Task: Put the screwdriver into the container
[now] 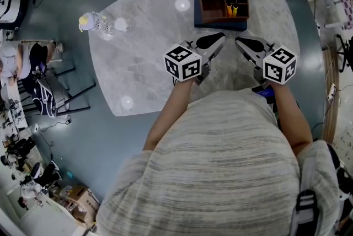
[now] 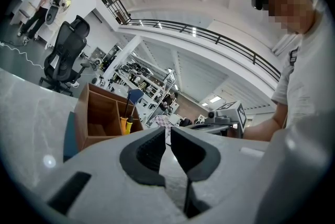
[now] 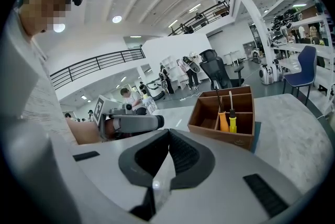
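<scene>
A brown wooden container (image 1: 199, 0) with several compartments stands on a blue mat at the far side of the marble table (image 1: 143, 53). An orange-handled screwdriver (image 1: 229, 9) and a yellow-handled screwdriver (image 1: 235, 9) stand upright in one compartment, as the right gripper view also shows them (image 3: 223, 121) (image 3: 232, 122). My left gripper (image 1: 220, 37) and right gripper (image 1: 240, 40) hover side by side just in front of the container, tips pointing at it. Both are shut, with nothing between the jaws (image 2: 167, 131) (image 3: 168, 134).
A clear plastic bottle with a yellow cap (image 1: 96, 22) lies at the table's far left edge. Office chairs (image 1: 52, 91) stand on the floor to the left. Several people stand far back in the room.
</scene>
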Demonstrator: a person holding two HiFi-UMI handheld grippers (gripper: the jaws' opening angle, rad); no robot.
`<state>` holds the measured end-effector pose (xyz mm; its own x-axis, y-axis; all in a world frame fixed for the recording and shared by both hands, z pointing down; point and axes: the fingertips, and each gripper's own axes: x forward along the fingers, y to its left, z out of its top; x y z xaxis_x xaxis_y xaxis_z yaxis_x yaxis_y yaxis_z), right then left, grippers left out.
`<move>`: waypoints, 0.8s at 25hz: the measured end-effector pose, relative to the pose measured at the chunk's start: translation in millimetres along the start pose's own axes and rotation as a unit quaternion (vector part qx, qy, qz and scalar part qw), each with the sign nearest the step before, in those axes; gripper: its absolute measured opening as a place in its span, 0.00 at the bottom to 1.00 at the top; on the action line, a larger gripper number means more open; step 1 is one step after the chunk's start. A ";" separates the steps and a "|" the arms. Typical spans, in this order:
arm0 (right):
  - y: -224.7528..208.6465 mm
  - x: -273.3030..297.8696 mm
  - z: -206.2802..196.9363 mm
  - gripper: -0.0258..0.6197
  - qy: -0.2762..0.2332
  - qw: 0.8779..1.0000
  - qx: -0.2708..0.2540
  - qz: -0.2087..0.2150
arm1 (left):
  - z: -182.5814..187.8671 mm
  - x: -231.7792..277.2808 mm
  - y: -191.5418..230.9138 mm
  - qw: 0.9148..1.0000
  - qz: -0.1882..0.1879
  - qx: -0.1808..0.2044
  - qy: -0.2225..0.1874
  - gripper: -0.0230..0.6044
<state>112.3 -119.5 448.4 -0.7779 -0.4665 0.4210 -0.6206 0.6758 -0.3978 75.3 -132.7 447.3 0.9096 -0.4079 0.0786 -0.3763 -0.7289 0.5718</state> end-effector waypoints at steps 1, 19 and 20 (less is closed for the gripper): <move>-0.2 0.1 0.0 0.06 0.000 1.000 0.000 0.000 | -0.2 0.2 0.2 1.000 0.000 0.000 0.000 0.11; 3.0 -1.1 -3.8 0.06 0.015 1.000 -0.014 0.000 | -1.4 2.1 -1.5 1.000 -0.001 -0.004 0.002 0.11; 3.5 -1.3 -4.0 0.06 0.015 1.000 -0.014 0.001 | -1.3 2.1 -1.8 1.000 -0.001 -0.005 0.002 0.11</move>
<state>111.5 -114.3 449.8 -0.7754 -0.4477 0.4454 -0.6158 0.6922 -0.3764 78.1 -131.6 447.5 0.9113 -0.4037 0.0808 -0.3724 -0.7248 0.5796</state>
